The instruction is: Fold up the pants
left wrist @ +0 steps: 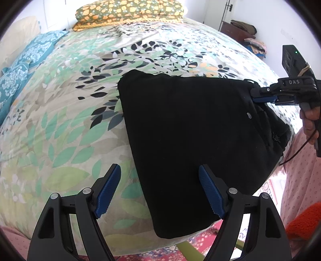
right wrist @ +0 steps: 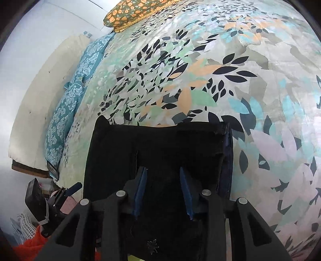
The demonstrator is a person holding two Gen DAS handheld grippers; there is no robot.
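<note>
Black pants (left wrist: 186,140) lie folded into a compact block on the leaf-print bedspread (left wrist: 66,124), near the bed's front edge. My left gripper (left wrist: 160,190) is open and empty; its right finger sits over the pants' near edge, its left finger over bare bedspread. My right gripper (left wrist: 254,94) comes in from the right, its jaws narrow at the pants' far right corner at the waistband. In the right wrist view the pants (right wrist: 156,150) fill the space between and below the right gripper (right wrist: 163,190), whose pads stand a little apart with black cloth between them.
A floral orange pillow (left wrist: 128,10) lies at the head of the bed and a teal patterned pillow (left wrist: 22,66) along the left side. Pink cloth (left wrist: 301,180) and an orange item (left wrist: 305,220) are at the right. A dark cabinet (left wrist: 236,30) stands at the back right.
</note>
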